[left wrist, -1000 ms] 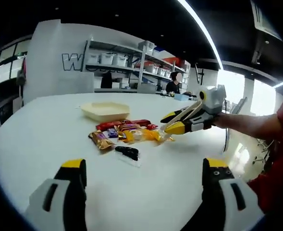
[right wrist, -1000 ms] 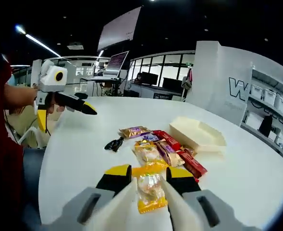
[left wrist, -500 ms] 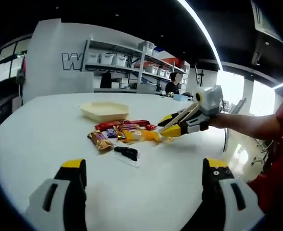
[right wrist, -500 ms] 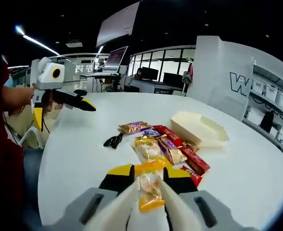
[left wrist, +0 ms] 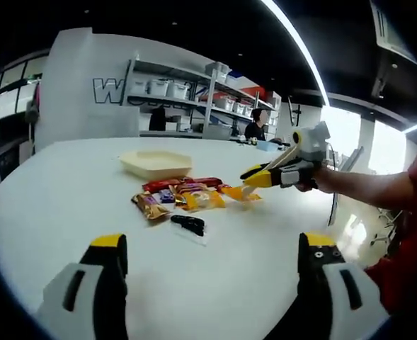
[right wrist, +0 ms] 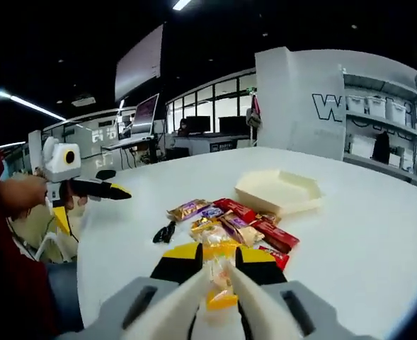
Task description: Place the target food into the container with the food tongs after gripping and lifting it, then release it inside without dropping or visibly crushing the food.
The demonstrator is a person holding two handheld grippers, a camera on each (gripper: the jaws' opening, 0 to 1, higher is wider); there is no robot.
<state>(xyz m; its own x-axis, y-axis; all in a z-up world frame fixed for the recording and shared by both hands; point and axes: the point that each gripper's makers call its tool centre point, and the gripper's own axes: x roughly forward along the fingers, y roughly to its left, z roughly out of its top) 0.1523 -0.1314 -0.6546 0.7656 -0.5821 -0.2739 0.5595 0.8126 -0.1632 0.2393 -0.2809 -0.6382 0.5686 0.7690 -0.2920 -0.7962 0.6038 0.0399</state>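
A yellow snack packet is gripped above the white table between cream food tongs, which are squeezed by the nearly closed right gripper. The left gripper is held wide open with nothing in it. The cream container sits beyond the wrapper pile. A large "W" is read on the wall; wrapper print is too small to read.
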